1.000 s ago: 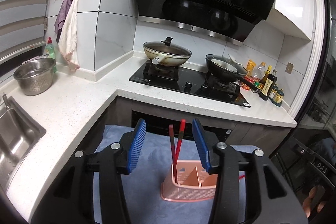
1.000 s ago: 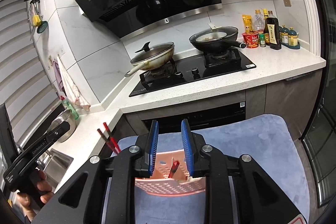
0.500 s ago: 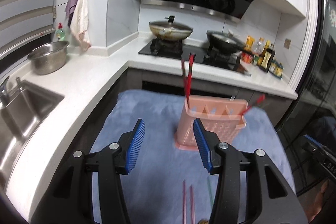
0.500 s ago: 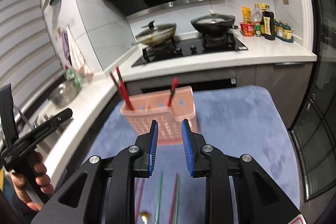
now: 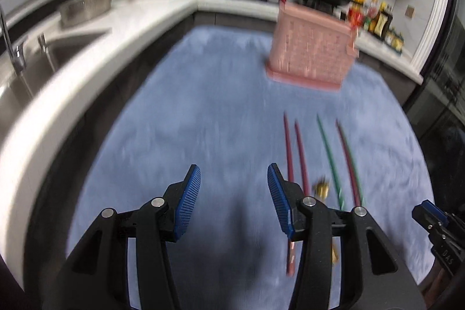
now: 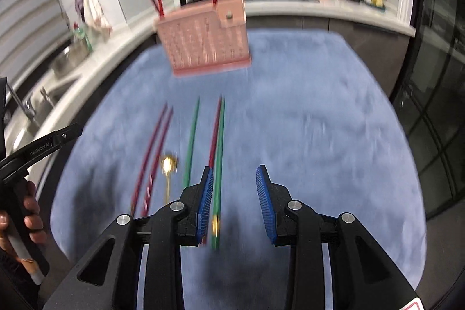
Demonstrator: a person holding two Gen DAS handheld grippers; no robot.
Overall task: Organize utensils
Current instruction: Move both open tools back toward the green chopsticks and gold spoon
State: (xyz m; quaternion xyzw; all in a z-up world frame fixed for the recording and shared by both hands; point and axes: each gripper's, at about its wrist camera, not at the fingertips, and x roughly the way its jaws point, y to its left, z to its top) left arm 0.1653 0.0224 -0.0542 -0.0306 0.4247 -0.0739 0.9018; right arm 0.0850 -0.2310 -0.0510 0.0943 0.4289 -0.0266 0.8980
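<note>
My left gripper (image 5: 234, 195) hangs over the blue mat (image 5: 203, 112) on the worktop, its jaws spread with only bare mat between them. The utensils lie just to its right: two dark red chopsticks (image 5: 293, 150) run side by side toward the pink holder (image 5: 311, 51), their near ends passing behind my right-hand finger, and beyond them lie a green chopstick (image 5: 328, 153) and a red-and-green pair (image 5: 347, 159). A small gold spoon (image 5: 321, 189) sits between the dark red pair and the green one.

My right gripper (image 6: 234, 195) is also apart, its jaws having just been opening, and nothing is pinched. A green chopstick lying beside a red one (image 6: 218, 153) runs under the inner edge of its left finger; the rest of the gap shows only mat. Further left lie a single green chopstick (image 6: 191, 141), the gold spoon (image 6: 168, 164) and the dark red pair (image 6: 155, 153).

The pink holder (image 6: 206, 39) stands upright at the far end of the mat, well apart from both grippers, with red chopsticks (image 6: 157, 0) already standing in it. The picture is blurred, so finer detail is lost.
</note>
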